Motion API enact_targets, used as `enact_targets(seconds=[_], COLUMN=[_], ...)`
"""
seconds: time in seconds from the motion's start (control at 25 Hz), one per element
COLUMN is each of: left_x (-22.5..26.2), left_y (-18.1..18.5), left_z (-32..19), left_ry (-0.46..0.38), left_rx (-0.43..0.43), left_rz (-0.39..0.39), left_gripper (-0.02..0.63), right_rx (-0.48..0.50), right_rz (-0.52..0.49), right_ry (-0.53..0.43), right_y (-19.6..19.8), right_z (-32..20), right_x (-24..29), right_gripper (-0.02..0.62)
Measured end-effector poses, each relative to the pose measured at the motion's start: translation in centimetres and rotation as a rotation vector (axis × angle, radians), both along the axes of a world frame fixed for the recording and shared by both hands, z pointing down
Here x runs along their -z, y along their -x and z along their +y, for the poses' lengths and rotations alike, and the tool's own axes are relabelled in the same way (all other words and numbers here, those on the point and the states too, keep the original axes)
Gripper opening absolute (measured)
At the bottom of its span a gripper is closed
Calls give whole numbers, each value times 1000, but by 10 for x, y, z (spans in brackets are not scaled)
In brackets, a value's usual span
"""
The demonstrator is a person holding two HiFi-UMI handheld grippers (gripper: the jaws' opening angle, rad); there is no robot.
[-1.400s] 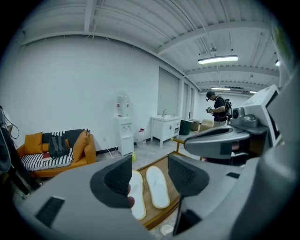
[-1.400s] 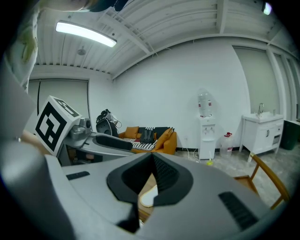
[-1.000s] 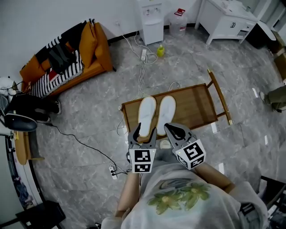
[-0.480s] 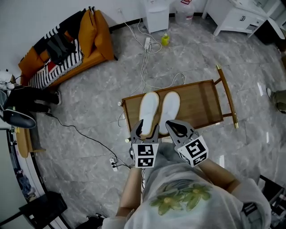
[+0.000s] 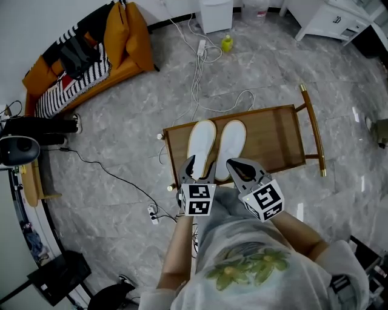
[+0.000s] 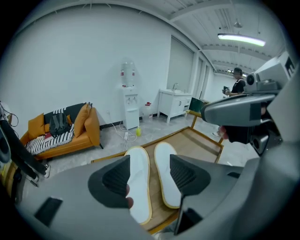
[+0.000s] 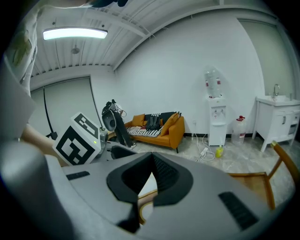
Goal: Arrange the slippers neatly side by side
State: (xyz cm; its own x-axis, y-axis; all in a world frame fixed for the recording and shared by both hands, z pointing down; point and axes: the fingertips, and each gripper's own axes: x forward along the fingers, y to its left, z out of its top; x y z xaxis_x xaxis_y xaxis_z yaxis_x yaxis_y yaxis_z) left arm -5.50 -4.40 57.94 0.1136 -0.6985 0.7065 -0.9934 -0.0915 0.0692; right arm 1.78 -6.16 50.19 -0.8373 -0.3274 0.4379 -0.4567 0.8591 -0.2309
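Two white slippers lie side by side, soles up, on a low wooden table (image 5: 273, 142): the left slipper (image 5: 200, 144) and the right slipper (image 5: 232, 143). Their long sides are parallel and close together. My left gripper (image 5: 199, 170) hovers over the near end of the left slipper, jaws open and empty. In the left gripper view both slippers (image 6: 139, 180) (image 6: 165, 174) show between and beyond the open fingers (image 6: 186, 174). My right gripper (image 5: 234, 167) hangs over the near end of the right slipper, shut with nothing in it; its pads (image 7: 161, 174) meet in the right gripper view.
An orange sofa (image 5: 91, 54) with striped cloth stands at the back left. White cables and a power strip (image 5: 200, 47) run across the grey floor behind the table, beside a yellow bottle (image 5: 227, 43). A white cabinet (image 5: 327, 18) stands at the back right. A black cable (image 5: 115, 181) crosses the floor at the left.
Both grippers have sunk toward the near ends of the slippers. The slippers have not moved on the table.
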Motion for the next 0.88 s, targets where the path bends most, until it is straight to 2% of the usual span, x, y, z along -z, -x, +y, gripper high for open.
enact_targets(seconds=[0.68,0.88], left_x=[-79,-93], left_y=[1,5], left_z=[-21,-25], left_ry=[213,260], left_rx=[-28,-14], left_rz=[-28,-36], left_gripper=[261,261], right_rx=[14,17], right_rz=[9,12], right_ry=[36,50], right_y=[-2,-1], right_z=[-33,-36], right_x=[-15,-21], right_gripper=[5,6])
